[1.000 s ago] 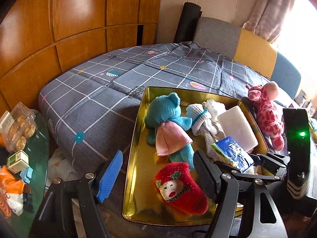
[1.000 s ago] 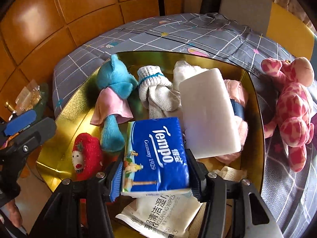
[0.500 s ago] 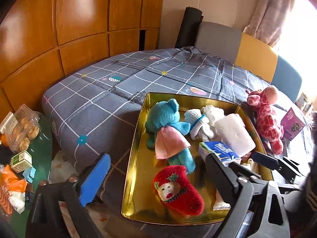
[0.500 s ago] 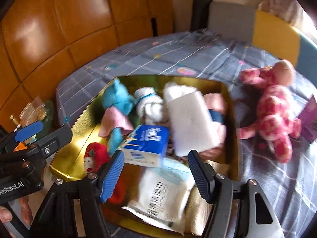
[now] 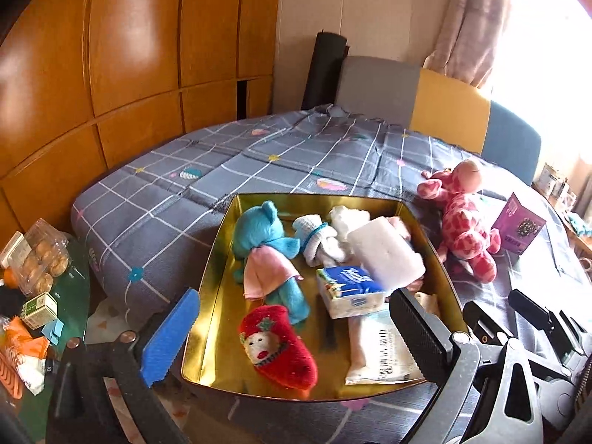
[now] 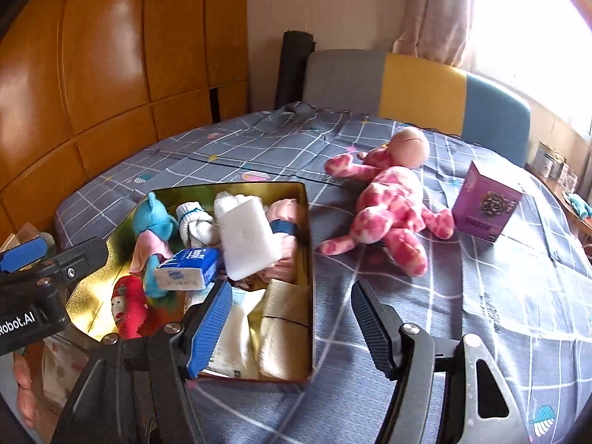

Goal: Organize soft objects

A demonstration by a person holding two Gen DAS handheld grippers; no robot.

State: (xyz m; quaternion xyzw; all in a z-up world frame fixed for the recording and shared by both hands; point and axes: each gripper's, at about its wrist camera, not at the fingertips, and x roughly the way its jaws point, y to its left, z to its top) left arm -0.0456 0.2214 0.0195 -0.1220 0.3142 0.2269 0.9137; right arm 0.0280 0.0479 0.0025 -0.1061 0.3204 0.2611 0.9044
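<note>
A gold tin tray (image 5: 207, 288) (image 6: 310, 251) on the grey checked bed holds a teal plush (image 5: 259, 229), a red stocking toy (image 5: 277, 347), rolled socks (image 5: 318, 236), a white sponge block (image 5: 384, 255) (image 6: 246, 240), a blue tissue pack (image 5: 349, 285) (image 6: 187, 270) and a wipes pack (image 5: 381, 347). A pink giraffe plush (image 5: 462, 225) (image 6: 388, 203) lies on the bed right of the tray. My left gripper (image 5: 292, 333) is open and empty over the tray's near end. My right gripper (image 6: 292, 325) is open and empty at the tray's near right corner.
A purple box (image 6: 484, 203) (image 5: 518, 229) stands right of the giraffe. A green side table (image 5: 55, 296) with snack packs is at the left. A wooden wardrobe (image 5: 129, 55) and a grey, yellow and blue headboard (image 6: 407, 85) stand behind the bed.
My right gripper opened and let go of the blue tissue pack, which now lies in the tray. Both grippers pulled back and up from the tray; the right one swung right.
</note>
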